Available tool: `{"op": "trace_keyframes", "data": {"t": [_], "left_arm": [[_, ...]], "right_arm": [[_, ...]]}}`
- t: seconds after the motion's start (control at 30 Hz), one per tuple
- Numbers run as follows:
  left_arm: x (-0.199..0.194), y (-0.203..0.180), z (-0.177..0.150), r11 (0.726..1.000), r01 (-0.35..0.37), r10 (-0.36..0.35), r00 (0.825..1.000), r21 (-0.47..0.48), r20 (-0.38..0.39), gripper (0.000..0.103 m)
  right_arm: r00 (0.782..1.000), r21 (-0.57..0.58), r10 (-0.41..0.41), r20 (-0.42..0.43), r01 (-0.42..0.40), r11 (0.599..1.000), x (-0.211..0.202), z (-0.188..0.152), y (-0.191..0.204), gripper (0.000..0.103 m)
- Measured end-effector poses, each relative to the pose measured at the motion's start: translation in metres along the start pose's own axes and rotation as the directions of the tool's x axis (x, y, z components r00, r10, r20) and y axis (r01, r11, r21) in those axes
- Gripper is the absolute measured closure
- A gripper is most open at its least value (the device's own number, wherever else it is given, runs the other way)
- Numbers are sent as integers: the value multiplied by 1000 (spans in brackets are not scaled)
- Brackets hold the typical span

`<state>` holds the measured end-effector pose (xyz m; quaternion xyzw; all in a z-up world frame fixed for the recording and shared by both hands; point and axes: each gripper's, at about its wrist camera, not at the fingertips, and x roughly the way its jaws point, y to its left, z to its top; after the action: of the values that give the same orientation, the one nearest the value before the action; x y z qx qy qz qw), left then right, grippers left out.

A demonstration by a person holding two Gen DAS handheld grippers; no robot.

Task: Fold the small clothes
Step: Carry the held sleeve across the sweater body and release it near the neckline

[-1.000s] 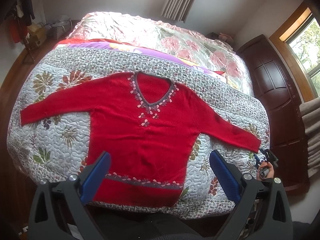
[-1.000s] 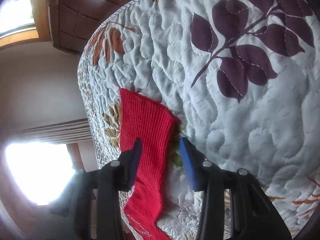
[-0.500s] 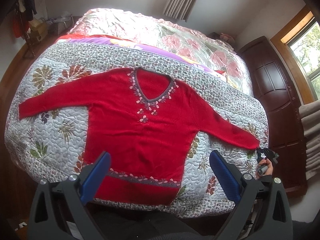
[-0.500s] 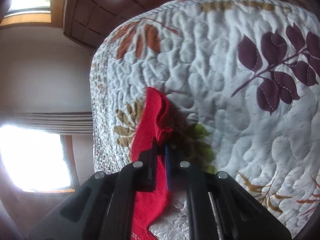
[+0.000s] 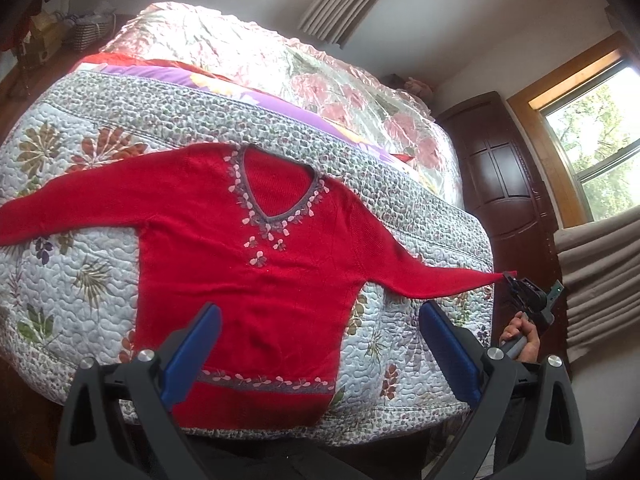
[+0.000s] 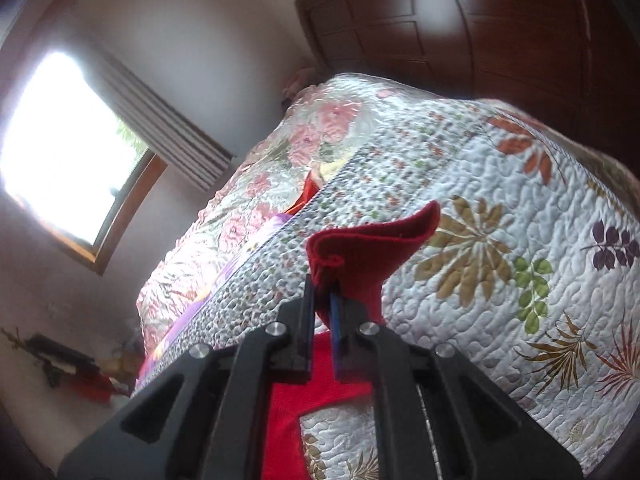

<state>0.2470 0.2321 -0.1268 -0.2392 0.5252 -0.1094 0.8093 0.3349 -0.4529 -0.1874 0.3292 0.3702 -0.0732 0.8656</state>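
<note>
In the left wrist view the red sweater (image 5: 256, 256) lay flat, front up, on the quilt (image 5: 80, 248); the left gripper (image 5: 320, 340) hovered over the hem, spread wide and empty; the sleeve (image 5: 440, 280), flat a second before, now stretched taut to the right gripper (image 5: 516, 284). In the right wrist view the right gripper (image 6: 322, 312) had closed on the cuff (image 6: 360, 248) and lifted it off the quilt (image 6: 480, 184); the sleeve fold seemed under way.
</note>
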Motion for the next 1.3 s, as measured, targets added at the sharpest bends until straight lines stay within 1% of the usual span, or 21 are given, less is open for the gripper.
{"op": "trace_keyframes", "data": {"t": [0.1, 0.2, 0.27, 0.33, 0.4, 0.5, 0.57, 0.67, 0.8, 0.87, 0.93, 1.0, 1.03, 1.07, 1.1, 1.13, 1.17, 1.23, 1.27, 1.3], "left_arm": [[5, 8, 11, 999, 32, -31, 999, 26, -7, 4], [10, 15, 24, 997, 64, -64, 998, 51, -15, 4], [13, 22, 33, 995, 84, -83, 996, 54, -18, 4], [19, 32, 44, 993, 112, -110, 993, 40, -32, 4], [26, 43, 54, 988, 153, -151, 987, 22, -53, 4], [40, 59, 70, 981, 193, -192, 979, 15, -72, 4], [51, 69, 80, 977, 211, -208, 975, 24, -82, 4], [72, 84, 92, 970, 243, -239, 965, 19, -110, 4], [115, 109, 101, 959, 283, -280, 946, -8, -163, 4], [141, 120, 103, 952, 305, -304, 933, -30, -193, 4], [167, 129, 103, 939, 339, -343, 914, -60, -218, 4], [193, 133, 103, 922, 375, -386, 892, -93, -235, 4], [206, 134, 104, 912, 394, -410, 879, -116, -242, 4], [221, 135, 105, 898, 415, -440, 863, -146, -249, 4], [234, 135, 105, 882, 436, -469, 846, -178, -255, 4], [248, 135, 105, 865, 454, -498, 827, -212, -261, 4], [263, 135, 106, 853, 462, -517, 813, -243, -267, 4], [289, 130, 106, 839, 470, -538, 792, -274, -289, 4], [305, 125, 106, 838, 468, -541, 784, -282, -306, 4], [318, 122, 105, 845, 453, -529, 785, -283, -323, 4]], "right_arm": [[1000, -111, -6, -5, 6, 994, 0, -19, 48, 98], [1000, -205, -9, -17, 5, 979, 12, -41, 96, 98], [999, -259, -11, -35, 2, 966, 24, -59, 127, 98], [998, -303, -16, -60, -3, 953, 41, -80, 150, 98], [995, -337, -18, -95, -16, 941, 59, -101, 172, 98], [988, -395, -31, -149, -31, 918, 87, -139, 205, 98], [980, -431, -46, -195, -44, 901, 108, -171, 227, 98], [962, -499, -97, -256, -46, 865, 145, -222, 252, 98], [922, -559, -184, -341, -41, 828, 200, -293, 265, 98], [903, -597, -235, -360, -29, 802, 221, -322, 269, 98], [885, -633, -281, -370, -19, 774, 236, -345, 268, 98], [878, -679, -316, -358, -12, 734, 242, -360, 266, 96], [873, -692, -326, -362, -17, 722, 244, -366, 264, 88], [871, -702, -331, -362, -21, 712, 242, -369, 263, 84], [873, -714, -331, -358, -28, 700, 238, -372, 263, 80], [874, -726, -332, -355, -34, 687, 233, -375, 262, 73], [874, -730, -330, -356, -39, 682, 225, -376, 260, 72], [871, -715, -314, -377, -58, 697, 207, -377, 252, 72], [869, -704, -307, -388, -64, 708, 196, -377, 247, 72], [867, -690, -297, -399, -70, 721, 184, -377, 242, 72]]}}
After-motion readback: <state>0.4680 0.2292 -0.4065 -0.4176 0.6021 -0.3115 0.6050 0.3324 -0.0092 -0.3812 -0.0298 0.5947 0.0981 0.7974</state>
